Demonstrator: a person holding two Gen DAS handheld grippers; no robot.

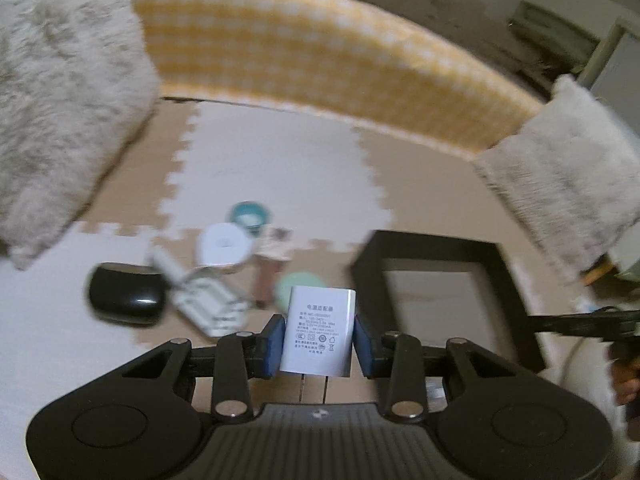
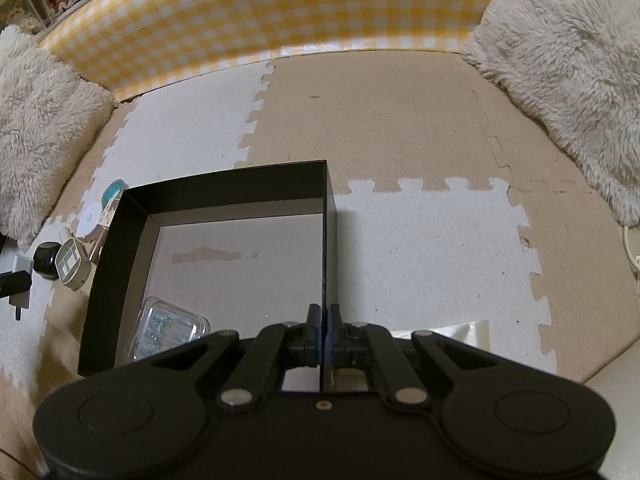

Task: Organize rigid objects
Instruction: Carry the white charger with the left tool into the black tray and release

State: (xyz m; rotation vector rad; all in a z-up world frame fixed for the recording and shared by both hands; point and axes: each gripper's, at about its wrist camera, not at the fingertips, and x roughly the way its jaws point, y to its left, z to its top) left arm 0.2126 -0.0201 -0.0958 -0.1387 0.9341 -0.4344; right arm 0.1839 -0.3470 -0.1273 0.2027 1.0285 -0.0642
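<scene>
1. A white power adapter (image 1: 318, 332) was held upright between the blue pads (image 1: 276, 344) of the left tool (image 1: 319, 346), raised above the foam floor mat (image 1: 264, 168), its printed label turned toward the camera.
2. The right tool (image 2: 324, 334) was clamped shut on the right-hand wall of the black box (image 2: 330, 216), the thin edge pinched between its pads.
3. A clear plastic case (image 2: 168, 328) was seen lying inside the box, in its near left corner.
4. To the left of the box, a loose cluster was left on the mat: a black oval object (image 1: 126, 294), a white gridded piece (image 1: 208, 304), a white round item (image 1: 224, 246), a teal-rimmed dish (image 1: 250, 216) and a pale green round thing (image 1: 298, 286), all blurred.
5. The scene was bordered by a yellow checked panel (image 1: 320, 56) and two shaggy cushions (image 1: 60, 92).
</scene>
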